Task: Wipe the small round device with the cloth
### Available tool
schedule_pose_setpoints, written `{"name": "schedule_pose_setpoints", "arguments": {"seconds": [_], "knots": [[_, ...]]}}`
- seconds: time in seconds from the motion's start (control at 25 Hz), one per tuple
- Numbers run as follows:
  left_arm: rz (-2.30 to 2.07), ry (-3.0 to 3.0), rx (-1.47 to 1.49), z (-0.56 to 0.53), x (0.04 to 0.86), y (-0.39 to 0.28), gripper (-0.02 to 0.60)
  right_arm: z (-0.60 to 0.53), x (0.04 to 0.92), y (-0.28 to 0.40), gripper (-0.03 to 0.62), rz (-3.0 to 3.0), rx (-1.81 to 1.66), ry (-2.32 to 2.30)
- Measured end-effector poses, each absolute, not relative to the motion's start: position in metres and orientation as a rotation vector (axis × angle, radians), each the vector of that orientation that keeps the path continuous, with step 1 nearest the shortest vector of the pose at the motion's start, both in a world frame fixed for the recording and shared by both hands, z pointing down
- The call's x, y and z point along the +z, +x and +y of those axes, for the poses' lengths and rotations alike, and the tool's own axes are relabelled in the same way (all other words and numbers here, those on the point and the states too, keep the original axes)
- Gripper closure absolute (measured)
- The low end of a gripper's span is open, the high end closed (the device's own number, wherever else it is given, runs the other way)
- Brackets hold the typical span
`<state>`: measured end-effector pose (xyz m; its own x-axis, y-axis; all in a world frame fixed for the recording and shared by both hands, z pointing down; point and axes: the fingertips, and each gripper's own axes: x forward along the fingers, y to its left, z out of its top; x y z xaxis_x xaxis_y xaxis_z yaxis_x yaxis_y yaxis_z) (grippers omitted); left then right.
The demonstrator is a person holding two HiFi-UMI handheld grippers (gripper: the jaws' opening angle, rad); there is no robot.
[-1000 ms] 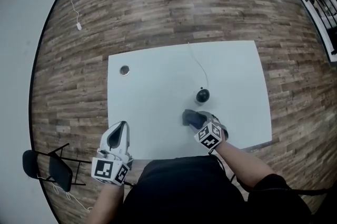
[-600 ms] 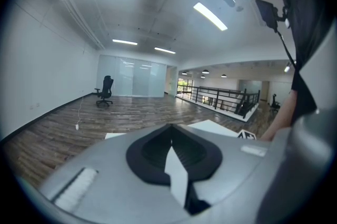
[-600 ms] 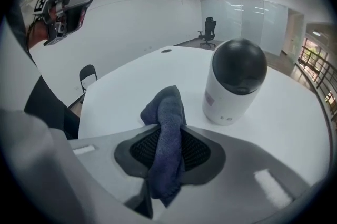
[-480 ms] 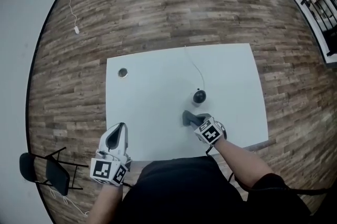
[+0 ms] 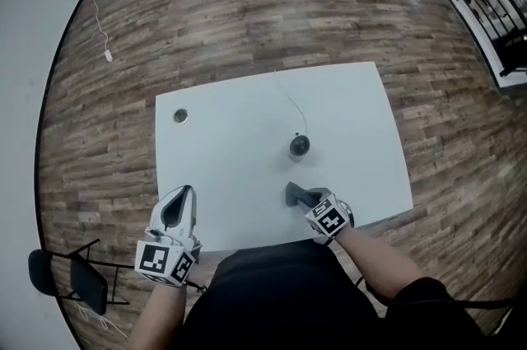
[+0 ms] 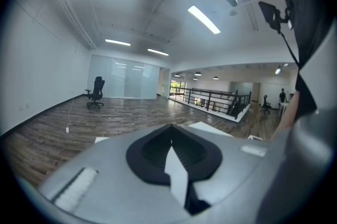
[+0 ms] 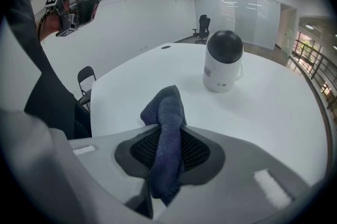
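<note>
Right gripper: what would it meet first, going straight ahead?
Probably the small round device, slightly right of the line; the cloth in the tongs of the right gripper would touch first.

Left gripper (image 5: 185, 193) jaws together; right gripper (image 5: 310, 198) jaws tight on cloth (image 7: 167, 112).

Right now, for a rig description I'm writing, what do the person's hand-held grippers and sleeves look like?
The left hand-held gripper and right hand-held gripper share light grey moulded shells tapering to a point, lined with black ribbed pads. Each carries a white cube printed with black square markers. The black top leaves the forearms bare.
</note>
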<state>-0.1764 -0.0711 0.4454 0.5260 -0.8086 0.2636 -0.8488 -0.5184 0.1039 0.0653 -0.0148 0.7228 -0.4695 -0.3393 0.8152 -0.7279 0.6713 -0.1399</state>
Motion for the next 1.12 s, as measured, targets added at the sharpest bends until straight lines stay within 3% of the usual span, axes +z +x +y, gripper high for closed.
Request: {"name": "schedule_pose_setpoints", "arguments": {"seconds": [0.36, 0.76, 1.12], "knots": [[-1.404, 2.549, 0.220, -0.076, 0.448, -0.176, 0.574, -0.004, 0.725, 0.097, 0.503, -2.024, 0.716, 0.916], [-1.471, 2.549, 0.157, -0.066, 0.440, -0.183, 0.574, -0.096, 0.634, 0.130, 0.507, -2.155, 0.501, 1.150], [-1.606, 2.463, 0.153, -0.046, 0.438, -0.208, 0.574, -0.160, 0.611, 0.122, 0.507, -2.190, 0.370, 1.199]]}}
